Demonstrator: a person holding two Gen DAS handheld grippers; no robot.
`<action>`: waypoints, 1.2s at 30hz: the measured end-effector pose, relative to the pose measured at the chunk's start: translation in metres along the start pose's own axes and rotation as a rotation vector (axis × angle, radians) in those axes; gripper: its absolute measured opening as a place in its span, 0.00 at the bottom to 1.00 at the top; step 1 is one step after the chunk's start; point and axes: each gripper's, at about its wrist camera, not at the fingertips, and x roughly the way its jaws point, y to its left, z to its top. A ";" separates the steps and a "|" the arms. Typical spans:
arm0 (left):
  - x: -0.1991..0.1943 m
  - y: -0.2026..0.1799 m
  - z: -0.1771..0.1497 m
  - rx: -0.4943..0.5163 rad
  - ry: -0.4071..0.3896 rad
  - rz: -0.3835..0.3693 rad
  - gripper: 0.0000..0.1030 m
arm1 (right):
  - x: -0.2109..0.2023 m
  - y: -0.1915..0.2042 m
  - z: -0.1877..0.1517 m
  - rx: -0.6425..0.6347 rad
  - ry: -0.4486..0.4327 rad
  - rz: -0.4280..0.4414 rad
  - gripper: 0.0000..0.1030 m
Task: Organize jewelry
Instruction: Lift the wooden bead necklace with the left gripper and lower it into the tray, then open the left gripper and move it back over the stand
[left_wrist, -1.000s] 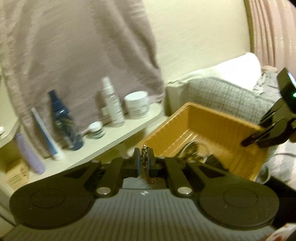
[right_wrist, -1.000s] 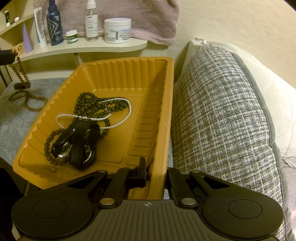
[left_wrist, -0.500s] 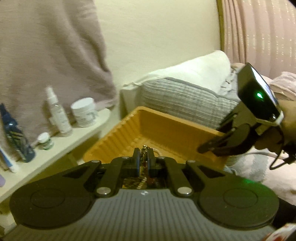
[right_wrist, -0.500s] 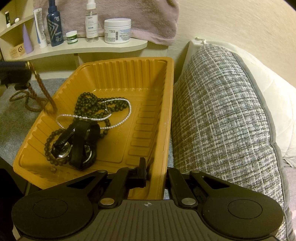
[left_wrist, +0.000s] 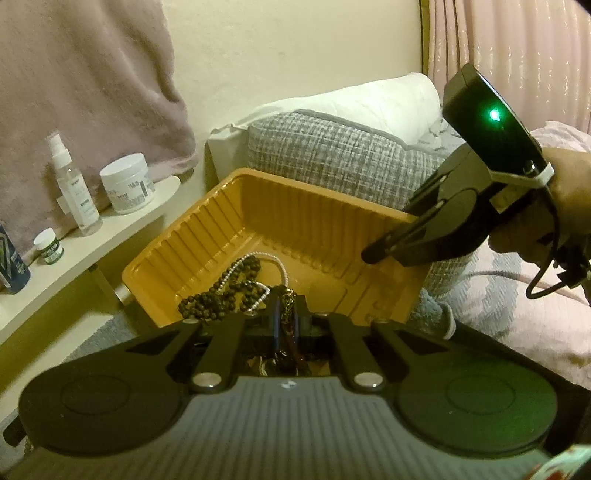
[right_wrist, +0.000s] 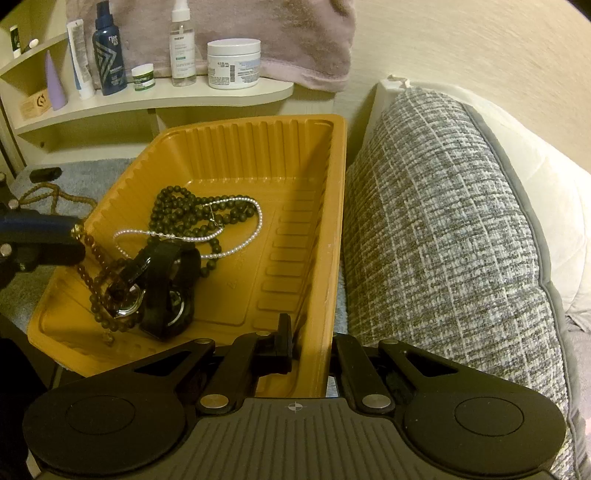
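An orange ribbed tray (right_wrist: 229, 147) sits on grey cloth beside a cushion. It holds a dark bead necklace (right_wrist: 177, 206), a pearl strand (right_wrist: 236, 201) and black watches (right_wrist: 166, 291). My left gripper (left_wrist: 286, 314) is shut on a brown bead strand (right_wrist: 98, 258) by its gold clasp. The left gripper (right_wrist: 74, 232) hovers over the tray's left rim, and the beads hang down onto the watches. My right gripper (right_wrist: 306, 347) is shut on the tray's near right wall, one finger inside and one hidden outside. In the left wrist view the right gripper (left_wrist: 373, 254) meets the tray (left_wrist: 295, 206) rim.
A second brown bead strand (right_wrist: 55, 195) lies on the grey cloth left of the tray. A shelf (right_wrist: 166, 99) behind carries bottles, tubes and a white jar (right_wrist: 232, 62). A grey woven cushion (right_wrist: 443, 221) and white pillow (right_wrist: 546, 206) stand right of the tray.
My left gripper swung from the shelf side over the tray and sank, so the brown beads now hang inside the tray. The right gripper kept still on the tray wall.
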 end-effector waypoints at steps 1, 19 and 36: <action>0.001 0.000 -0.001 0.000 0.003 -0.001 0.06 | 0.000 0.000 0.000 0.000 0.000 0.000 0.04; -0.027 0.045 -0.028 -0.101 0.007 0.189 0.14 | 0.000 0.000 0.000 0.001 -0.001 0.000 0.04; -0.042 0.122 -0.115 -0.314 0.133 0.511 0.22 | 0.000 -0.001 -0.001 0.000 0.003 -0.003 0.04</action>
